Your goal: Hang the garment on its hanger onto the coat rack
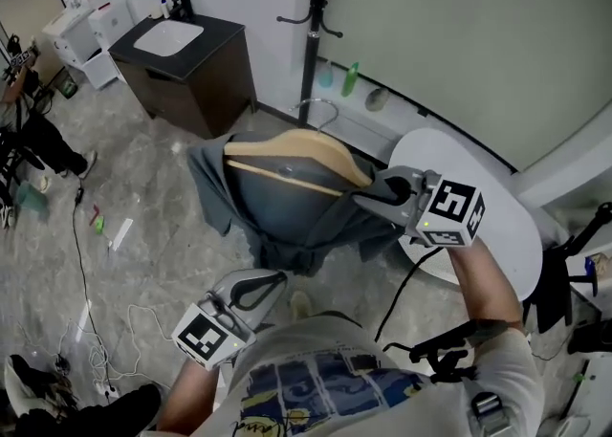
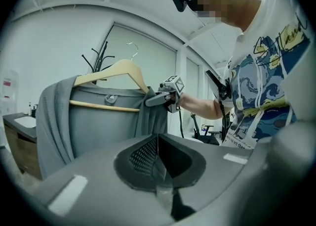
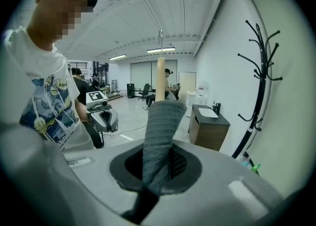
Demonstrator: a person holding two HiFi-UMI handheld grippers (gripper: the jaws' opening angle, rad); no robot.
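Room: garment [image 1: 279, 207] in hand-held gripper [image 1: 361, 198]

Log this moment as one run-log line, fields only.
right tool: shut on garment at shoulder of hanger | left tool: shut, empty, held low | coat rack: garment not yet hung

The floor [image 1: 163, 206] lay open at nine o'clock of the garment [image 1: 287, 210]. The coat rack [image 1: 316, 24] stood at twelve, hemmed by a sink cabinet [image 1: 196, 76] at eleven and a round table [image 1: 512, 225] at three.
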